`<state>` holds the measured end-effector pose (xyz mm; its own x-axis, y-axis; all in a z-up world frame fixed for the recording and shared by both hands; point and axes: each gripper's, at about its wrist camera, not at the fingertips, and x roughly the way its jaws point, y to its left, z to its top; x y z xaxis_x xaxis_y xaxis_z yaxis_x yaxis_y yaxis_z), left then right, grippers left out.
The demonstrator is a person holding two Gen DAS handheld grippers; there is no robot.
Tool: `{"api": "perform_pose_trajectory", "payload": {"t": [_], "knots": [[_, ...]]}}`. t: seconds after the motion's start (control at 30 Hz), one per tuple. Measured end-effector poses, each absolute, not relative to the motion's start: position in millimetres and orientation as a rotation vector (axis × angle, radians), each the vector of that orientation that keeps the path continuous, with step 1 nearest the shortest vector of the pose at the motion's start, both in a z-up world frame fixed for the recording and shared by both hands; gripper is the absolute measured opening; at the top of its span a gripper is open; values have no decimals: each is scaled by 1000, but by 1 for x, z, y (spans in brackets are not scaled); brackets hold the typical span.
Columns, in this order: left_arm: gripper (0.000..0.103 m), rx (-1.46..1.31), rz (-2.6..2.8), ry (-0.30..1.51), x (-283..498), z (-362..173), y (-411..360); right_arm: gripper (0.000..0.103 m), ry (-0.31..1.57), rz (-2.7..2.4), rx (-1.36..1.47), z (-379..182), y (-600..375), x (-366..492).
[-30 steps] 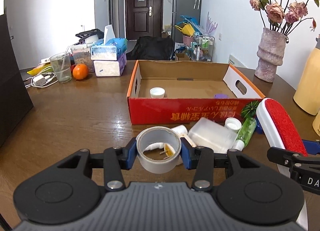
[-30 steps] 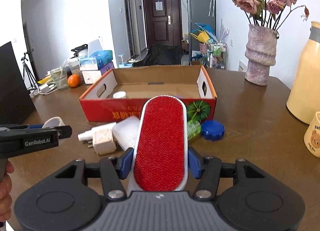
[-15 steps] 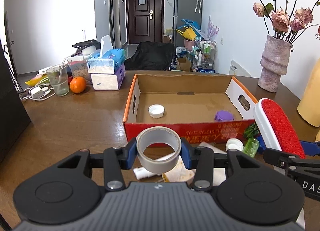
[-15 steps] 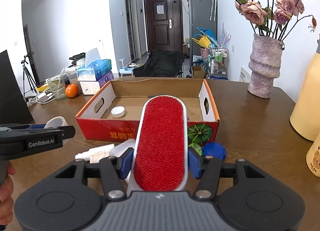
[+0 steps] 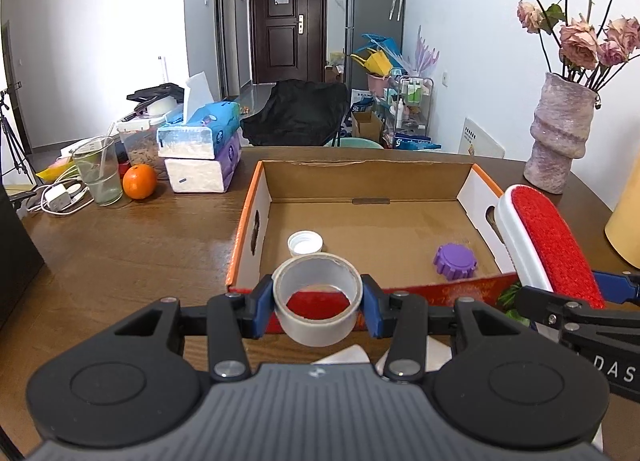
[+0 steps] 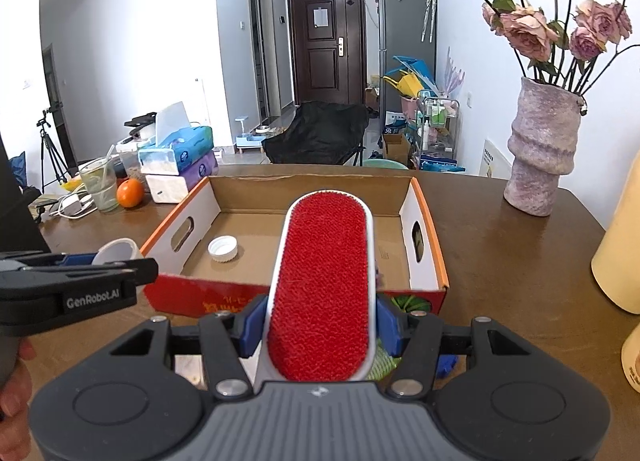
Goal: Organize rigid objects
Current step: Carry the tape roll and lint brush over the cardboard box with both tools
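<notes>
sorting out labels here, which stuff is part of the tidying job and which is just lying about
Job:
- tape roll, in the left gripper
- lint brush, in the right gripper
- cardboard box
- white cap
- purple cap

Lying about:
- orange
- tissue boxes
- glass
- vase

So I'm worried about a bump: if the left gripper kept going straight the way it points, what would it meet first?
Probably the cardboard box's red front wall, just beyond the held tape roll; depth is unclear.

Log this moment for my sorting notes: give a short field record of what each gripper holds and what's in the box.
left gripper: shut on tape roll
right gripper: shut on lint brush
cardboard box: open, on wooden table
in box: white cap, purple cap
held items: both at the box's near wall, not yet inside
</notes>
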<state>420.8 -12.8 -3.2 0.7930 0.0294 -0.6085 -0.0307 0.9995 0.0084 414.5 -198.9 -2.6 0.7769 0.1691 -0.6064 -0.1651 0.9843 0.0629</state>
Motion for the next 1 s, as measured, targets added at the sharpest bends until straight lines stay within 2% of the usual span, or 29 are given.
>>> {"api": "perform_pose_trajectory", "payload": {"t": [1.0], "knots": [[46,-24,122,695,573,-3,-2,56,674,169,21,1,-195,563]]}}
